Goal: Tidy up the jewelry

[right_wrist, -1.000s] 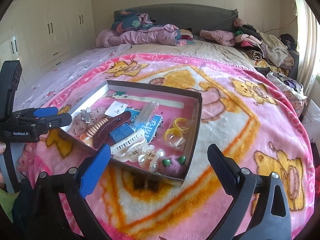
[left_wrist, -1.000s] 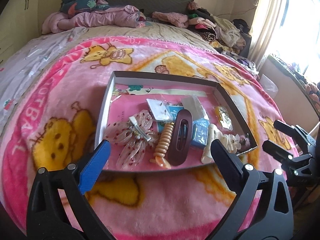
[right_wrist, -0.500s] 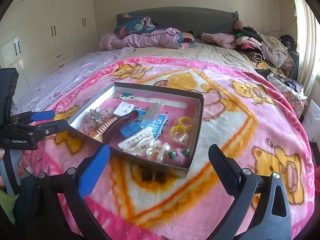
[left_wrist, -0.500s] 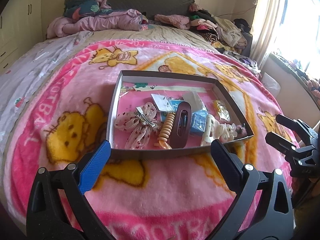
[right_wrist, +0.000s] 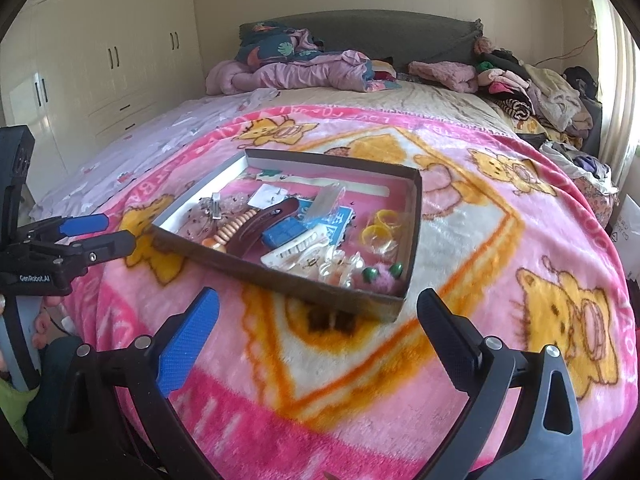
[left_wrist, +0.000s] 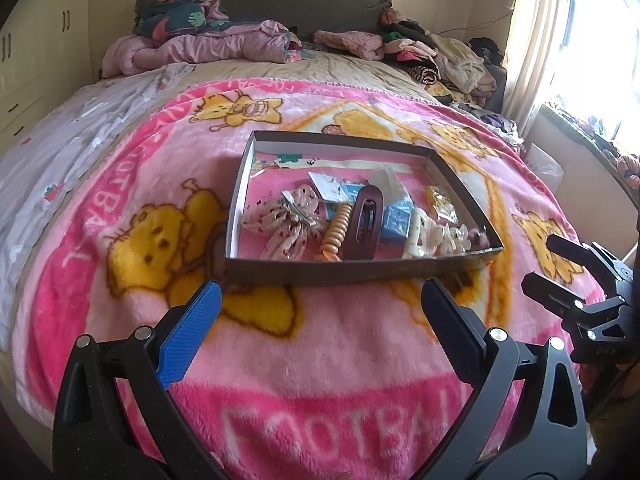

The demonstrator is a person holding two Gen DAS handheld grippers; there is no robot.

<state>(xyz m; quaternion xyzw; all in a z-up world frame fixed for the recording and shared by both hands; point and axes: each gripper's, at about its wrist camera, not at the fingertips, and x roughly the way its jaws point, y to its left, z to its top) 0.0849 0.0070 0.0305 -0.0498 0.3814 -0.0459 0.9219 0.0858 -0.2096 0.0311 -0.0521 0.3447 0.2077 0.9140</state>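
Left wrist view is showing the left gripper hovering with fingers spread wide and empty, near the shallow cardboard box of hair clips lying on the pink blanket. Right wrist view is showing the right gripper likewise gaping, level, facing the box's near right corner.

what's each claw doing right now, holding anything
Left claw: open, holding nothing, short of the box on the blanket.
Right claw: open, holding nothing, also short of the box.
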